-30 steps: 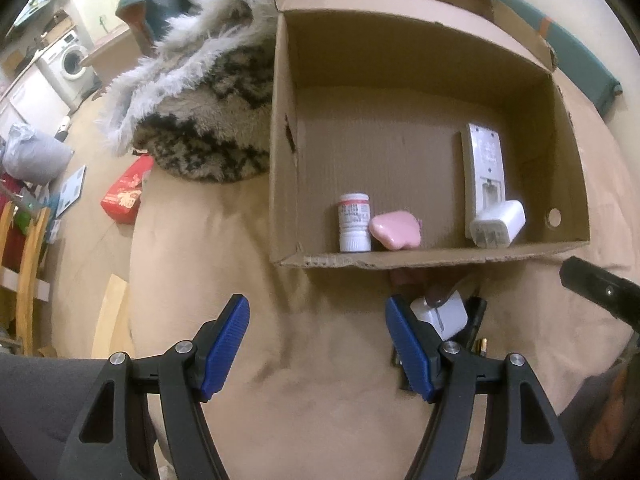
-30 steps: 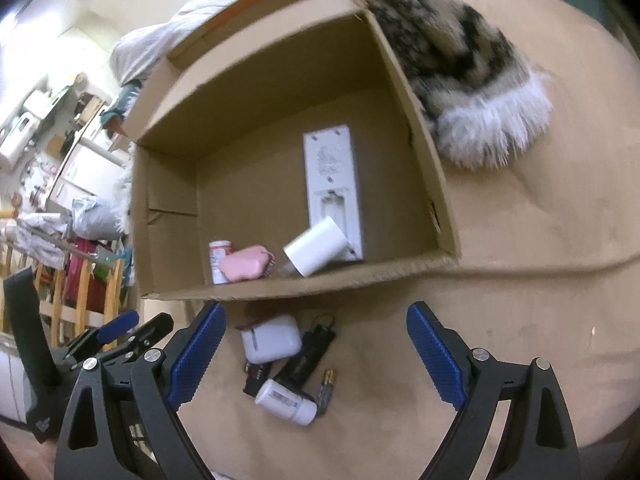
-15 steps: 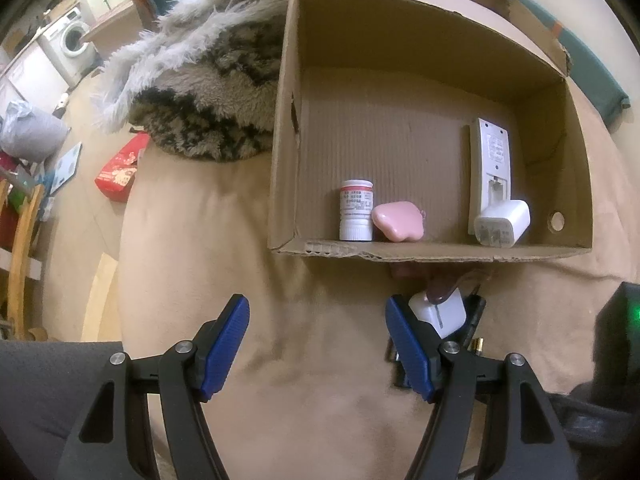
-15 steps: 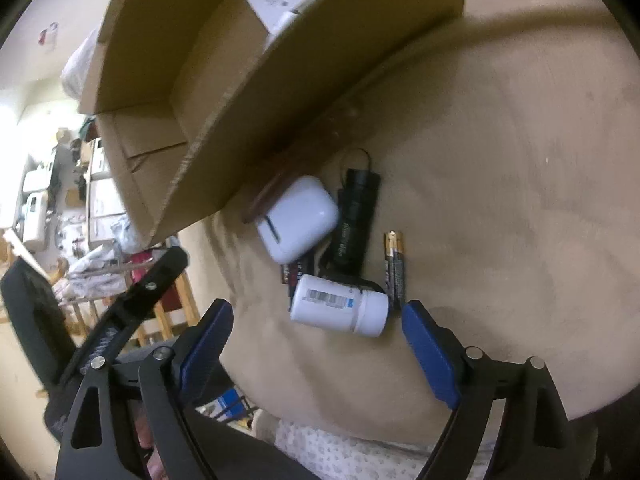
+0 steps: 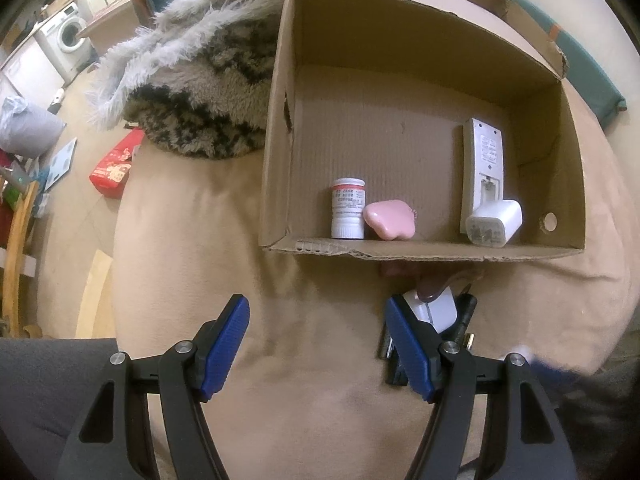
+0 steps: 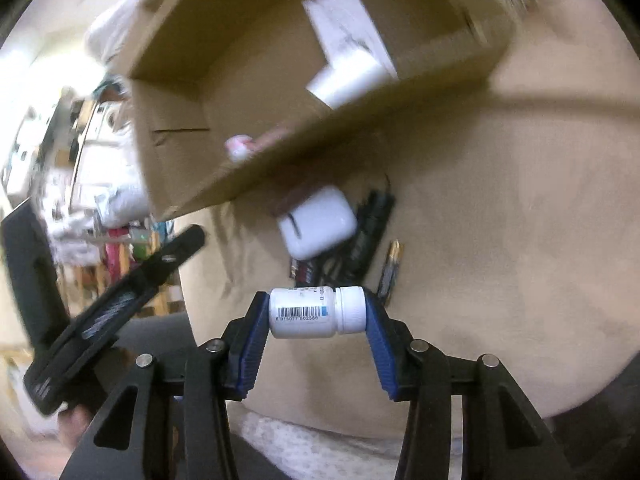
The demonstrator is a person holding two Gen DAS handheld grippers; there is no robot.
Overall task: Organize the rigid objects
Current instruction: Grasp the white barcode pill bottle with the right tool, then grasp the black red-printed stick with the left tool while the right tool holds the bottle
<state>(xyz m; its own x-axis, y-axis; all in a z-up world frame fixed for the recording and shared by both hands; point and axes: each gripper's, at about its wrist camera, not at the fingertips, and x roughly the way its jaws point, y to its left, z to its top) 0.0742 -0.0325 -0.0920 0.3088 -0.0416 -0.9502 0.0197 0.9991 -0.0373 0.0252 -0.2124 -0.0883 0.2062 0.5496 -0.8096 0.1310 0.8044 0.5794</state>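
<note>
A white pill bottle (image 6: 316, 312) lies sideways between the blue pads of my right gripper (image 6: 318, 308). Its jaws are closing and the pads press on both ends of the bottle. Just beyond it on the beige cover lie a white earbud case (image 6: 318, 222), a black flashlight (image 6: 370, 236) and a battery (image 6: 390, 266). The cardboard box (image 5: 276, 140) holds a red-labelled bottle (image 5: 347, 208), a pink case (image 5: 388, 220), a white remote (image 5: 482, 168) and a white charger (image 5: 494, 224). My left gripper (image 5: 316, 308) hangs open in front of the box, with nothing between its fingers.
A fluffy patterned blanket (image 5: 192, 92) lies against the box's left wall. A teal cushion (image 5: 592, 76) sits behind the box on the right. On the floor to the left are a red packet (image 5: 114, 168) and a washing machine (image 5: 70, 36).
My right gripper came down over the pile in front of the box and closed around the white pill bottle. The left gripper stayed put and open.
</note>
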